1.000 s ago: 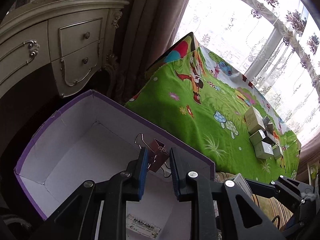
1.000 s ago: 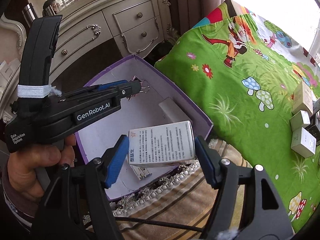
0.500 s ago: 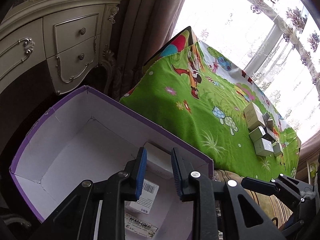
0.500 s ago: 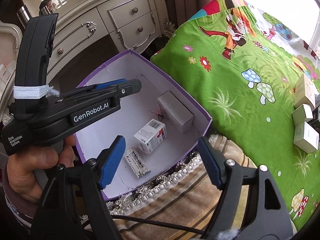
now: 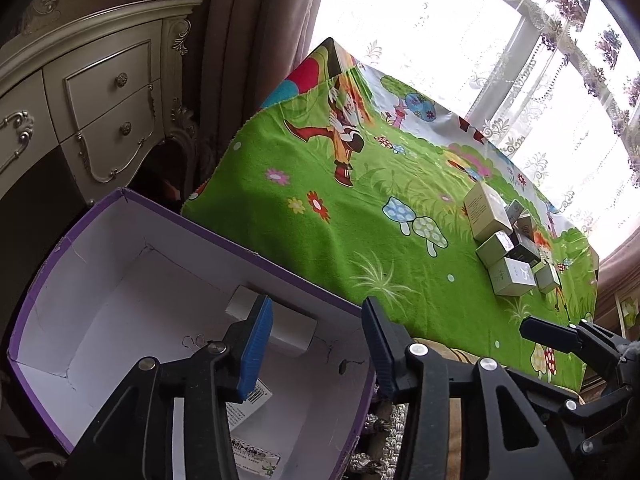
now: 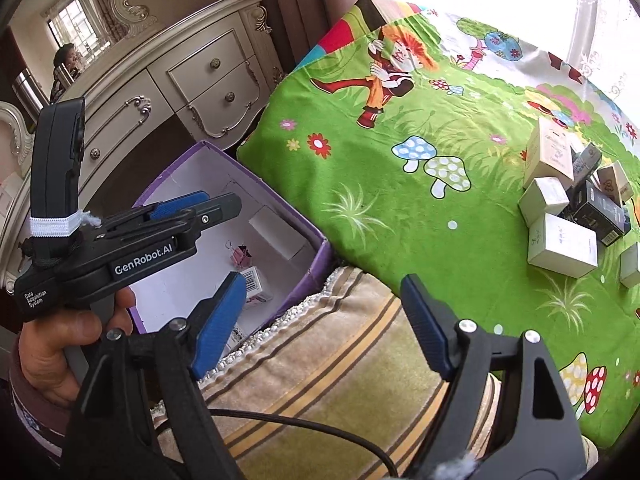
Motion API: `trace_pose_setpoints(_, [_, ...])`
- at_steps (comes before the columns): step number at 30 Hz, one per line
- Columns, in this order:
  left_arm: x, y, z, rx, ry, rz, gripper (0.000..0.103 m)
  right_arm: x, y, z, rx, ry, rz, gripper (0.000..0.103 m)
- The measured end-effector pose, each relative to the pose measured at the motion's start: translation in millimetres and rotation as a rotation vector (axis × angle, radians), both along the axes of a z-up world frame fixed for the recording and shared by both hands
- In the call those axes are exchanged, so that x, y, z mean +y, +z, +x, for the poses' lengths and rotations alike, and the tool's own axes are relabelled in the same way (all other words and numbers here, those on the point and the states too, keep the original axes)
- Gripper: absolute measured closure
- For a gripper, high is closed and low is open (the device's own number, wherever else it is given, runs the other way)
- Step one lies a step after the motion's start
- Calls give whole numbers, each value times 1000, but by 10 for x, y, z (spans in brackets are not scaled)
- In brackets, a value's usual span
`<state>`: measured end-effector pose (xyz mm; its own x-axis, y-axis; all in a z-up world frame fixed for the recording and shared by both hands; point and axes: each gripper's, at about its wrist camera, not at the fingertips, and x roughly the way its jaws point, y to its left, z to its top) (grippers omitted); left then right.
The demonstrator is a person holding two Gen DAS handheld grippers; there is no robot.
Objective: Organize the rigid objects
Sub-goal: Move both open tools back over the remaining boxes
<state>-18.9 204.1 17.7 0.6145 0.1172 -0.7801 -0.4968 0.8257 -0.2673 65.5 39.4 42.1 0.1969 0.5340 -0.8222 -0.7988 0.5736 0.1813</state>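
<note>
Both tongs, left (image 5: pixel 316 344) and right (image 6: pixel 324 324), are being opened empty above the purple box (image 6: pixel 316 240); small cartons (image 6: pixel 560 216) ahead are being targeted next

The purple box (image 5: pixel 120 216) stands open-topped, its floor mostly bare between a white carton (image 6: pixel 280 232), a pink binder clip (image 6: pixel 240 256) and a barcoded packet (image 6: pixel 252 282). The green play mat (image 6: pixel 400 220) lies clear up to the cluster of small boxes (image 6: pixel 560 208) at its far right
</note>
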Motion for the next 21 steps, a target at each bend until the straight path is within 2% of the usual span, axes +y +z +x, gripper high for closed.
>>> trace_pose_setpoints(11, [-498, 90, 543, 22, -118, 27, 49, -717, 8, 633, -8, -192, 27, 19])
trace_pose_setpoints(21, [-913, 187, 1039, 10, -206, 34, 44, -1214, -73, 1129, -29, -336, 18, 12])
